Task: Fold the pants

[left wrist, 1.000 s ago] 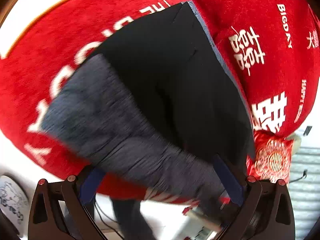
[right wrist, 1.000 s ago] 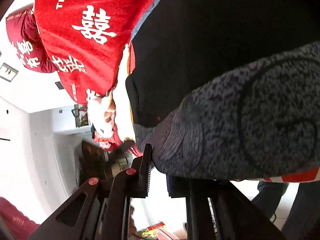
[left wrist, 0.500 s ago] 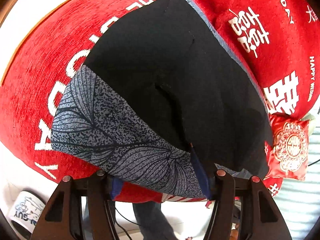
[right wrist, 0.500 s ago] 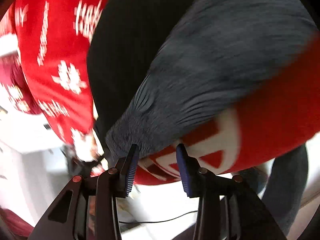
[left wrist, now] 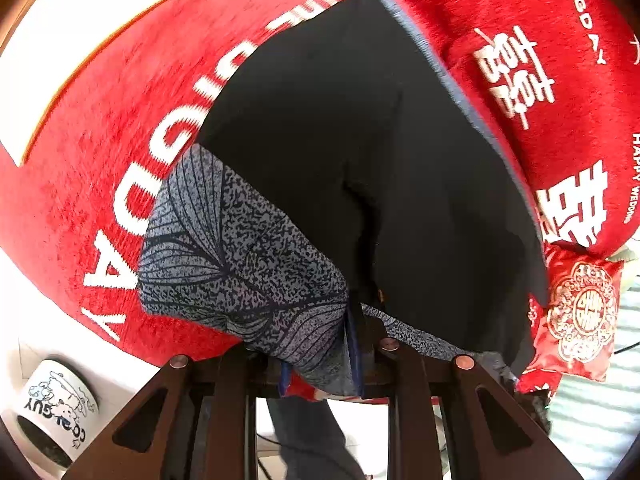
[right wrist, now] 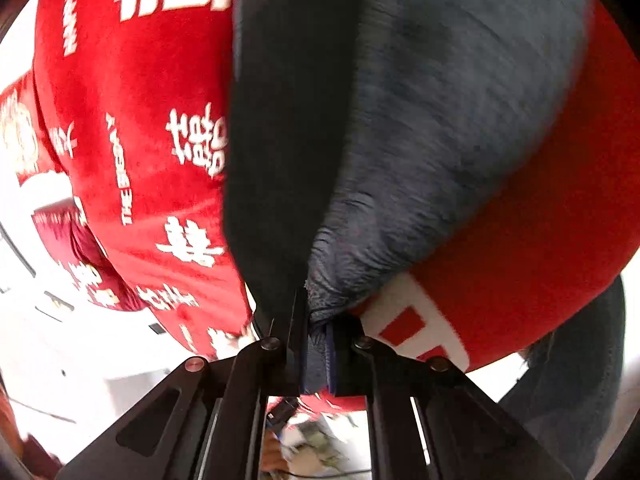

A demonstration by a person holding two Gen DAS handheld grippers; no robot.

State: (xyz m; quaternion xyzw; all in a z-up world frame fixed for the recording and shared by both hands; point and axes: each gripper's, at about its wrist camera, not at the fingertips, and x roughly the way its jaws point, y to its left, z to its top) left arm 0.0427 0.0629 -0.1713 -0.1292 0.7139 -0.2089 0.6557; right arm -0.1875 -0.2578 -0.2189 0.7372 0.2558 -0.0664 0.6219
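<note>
The pants (left wrist: 360, 168) are black with a grey leaf-patterned folded-over band (left wrist: 240, 264). They lie on a red cloth with white lettering (left wrist: 100, 140). My left gripper (left wrist: 320, 360) is shut on the near edge of the patterned band. In the right wrist view the pants (right wrist: 280, 140) show black at left and blurred grey (right wrist: 448, 112) at right. My right gripper (right wrist: 316, 352) is shut on the near corner of the pants, where black and grey fabric meet.
A red cushion with white characters (left wrist: 560, 92) lies beyond the pants at right. A small red packet (left wrist: 576, 312) sits at the cloth's right edge. A white mug with print (left wrist: 56, 412) stands on the floor at lower left. A person's jeans leg (right wrist: 576, 368) shows at right.
Both grippers went from open around the pants' near edge to closed on it. The right wrist view swung and is blurred; the left moved in a little closer.
</note>
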